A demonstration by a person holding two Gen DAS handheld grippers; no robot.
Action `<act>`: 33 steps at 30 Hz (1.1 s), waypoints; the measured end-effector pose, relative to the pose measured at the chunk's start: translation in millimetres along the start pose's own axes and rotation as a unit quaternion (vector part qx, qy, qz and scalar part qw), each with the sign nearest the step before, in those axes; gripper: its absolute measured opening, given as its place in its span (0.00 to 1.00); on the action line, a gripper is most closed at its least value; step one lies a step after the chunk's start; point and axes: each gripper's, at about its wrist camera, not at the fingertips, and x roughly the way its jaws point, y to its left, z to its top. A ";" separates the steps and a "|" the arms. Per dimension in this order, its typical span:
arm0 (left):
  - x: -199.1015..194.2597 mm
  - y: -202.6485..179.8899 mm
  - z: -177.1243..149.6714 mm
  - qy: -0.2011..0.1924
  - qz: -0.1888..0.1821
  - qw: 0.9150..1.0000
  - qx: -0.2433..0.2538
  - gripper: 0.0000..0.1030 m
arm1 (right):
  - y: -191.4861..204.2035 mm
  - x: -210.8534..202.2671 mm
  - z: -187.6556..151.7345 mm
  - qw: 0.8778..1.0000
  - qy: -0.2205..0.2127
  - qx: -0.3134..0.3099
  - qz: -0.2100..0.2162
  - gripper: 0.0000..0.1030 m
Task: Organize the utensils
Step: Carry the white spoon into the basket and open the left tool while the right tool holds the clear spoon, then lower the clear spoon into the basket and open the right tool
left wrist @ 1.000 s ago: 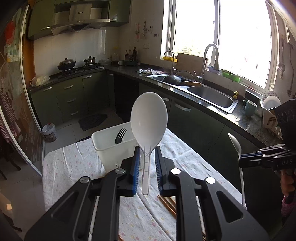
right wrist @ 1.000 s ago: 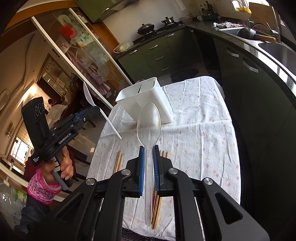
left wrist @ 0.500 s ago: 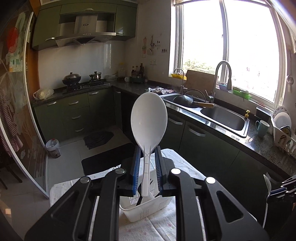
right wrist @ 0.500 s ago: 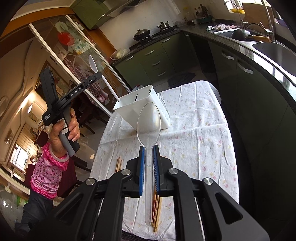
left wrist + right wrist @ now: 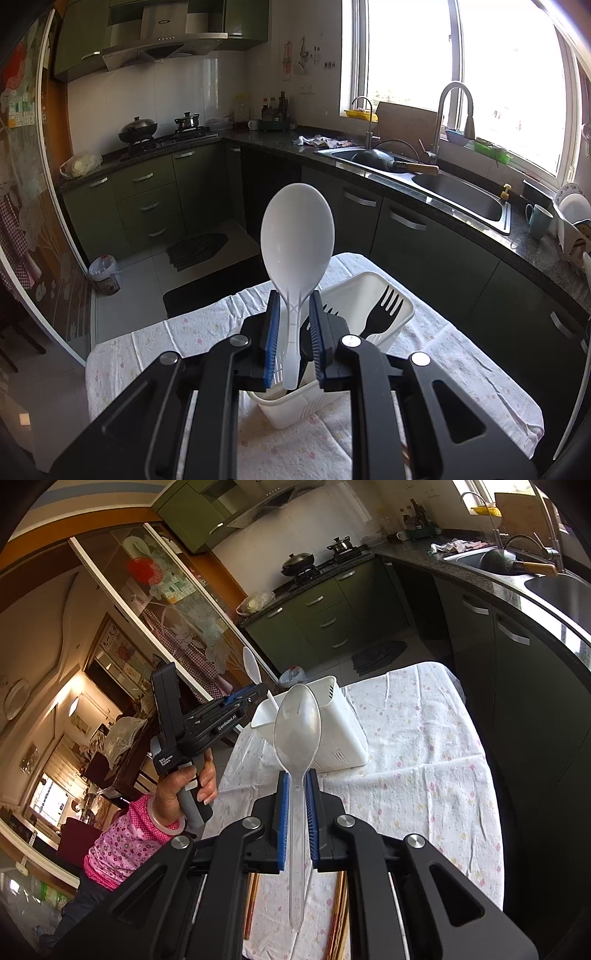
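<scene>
My left gripper (image 5: 294, 332) is shut on a white plastic rice spoon (image 5: 297, 240), bowl up, handle end over the near compartment of the white utensil holder (image 5: 369, 284). A black fork (image 5: 384, 306) stands in the holder. In the right wrist view the left gripper (image 5: 258, 694) holds the white spoon (image 5: 252, 666) with its handle at the holder's (image 5: 340, 731) left rim. My right gripper (image 5: 296, 812) is shut on a clear plastic spoon (image 5: 297, 723), held above the table in front of the holder.
The table has a floral white cloth (image 5: 424, 760). Wooden chopsticks (image 5: 338, 915) lie on it under my right gripper. A dark counter with a sink (image 5: 458, 195) runs along the right. The person's hand (image 5: 184, 790) is at the table's left side.
My left gripper has come down over the holder, bringing the white spoon's handle to its near compartment. My right gripper has stayed nearly still with the clear spoon.
</scene>
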 end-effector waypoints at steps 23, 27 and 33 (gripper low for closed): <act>-44.2 5.6 -21.6 -0.008 -0.013 1.000 0.003 0.28 | 35.4 120.5 135.2 0.971 -0.217 -0.032 -0.099 0.10; -43.1 7.6 -22.1 -0.006 -0.013 1.000 0.002 0.28 | 26.6 149.7 119.1 0.968 -0.218 -0.042 -0.117 0.10; -39.8 10.4 -28.4 0.001 -0.013 1.000 0.002 0.29 | 17.2 170.1 88.6 0.968 -0.211 -0.061 -0.126 0.11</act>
